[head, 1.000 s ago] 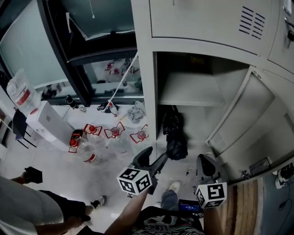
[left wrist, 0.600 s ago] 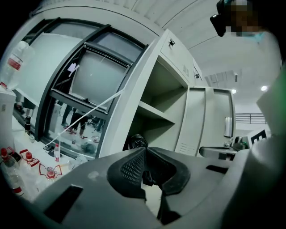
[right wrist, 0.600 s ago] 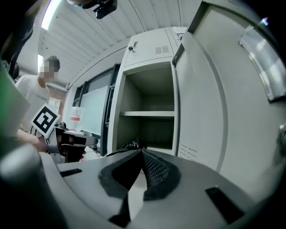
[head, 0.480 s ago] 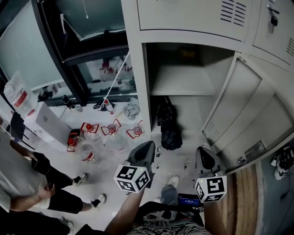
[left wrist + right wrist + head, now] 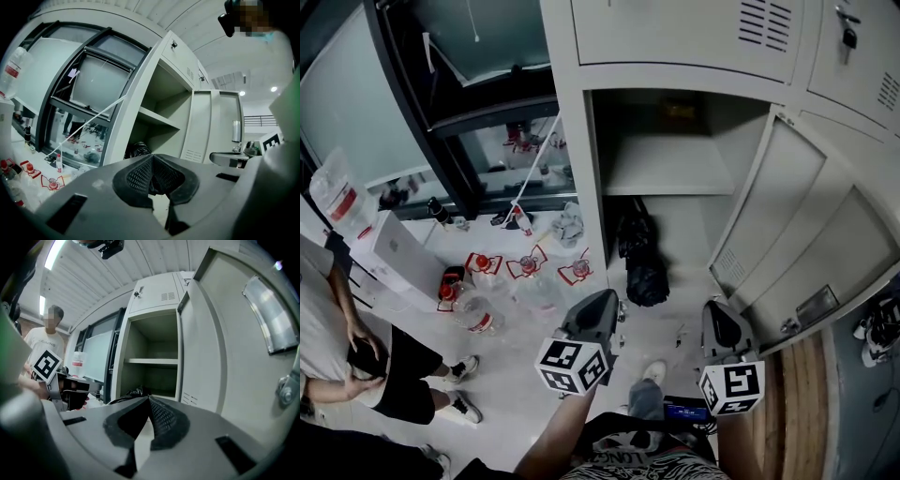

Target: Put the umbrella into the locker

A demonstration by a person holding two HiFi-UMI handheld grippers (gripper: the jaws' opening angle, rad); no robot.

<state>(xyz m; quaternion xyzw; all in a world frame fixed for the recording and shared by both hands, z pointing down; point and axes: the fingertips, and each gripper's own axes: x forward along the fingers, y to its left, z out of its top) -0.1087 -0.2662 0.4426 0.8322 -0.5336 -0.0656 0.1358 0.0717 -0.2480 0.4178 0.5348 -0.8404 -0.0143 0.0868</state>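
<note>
The folded black umbrella (image 5: 639, 258) lies on the floor of the open locker (image 5: 581, 187), under its shelf (image 5: 670, 178), with its near end at the locker's front edge. Both grippers hang in front of it and touch nothing. My left gripper (image 5: 598, 314) is shut and empty, a short way below the umbrella's near end. To its right, my right gripper (image 5: 719, 323) is also shut and empty. In the left gripper view the umbrella (image 5: 137, 150) peeks over the closed jaws. The right gripper view shows the umbrella (image 5: 132, 393) the same way.
The locker door (image 5: 787, 216) stands swung open to the right. Several red-capped bottles (image 5: 525, 272) and a white box (image 5: 403, 253) crowd the floor to the left. A person (image 5: 337, 347) stands at the far left. Shoes (image 5: 881, 328) lie at the right edge.
The left gripper's jaws, spread one second ago, have come together. Both grippers shifted slightly in view. The person on the left has moved further into the frame.
</note>
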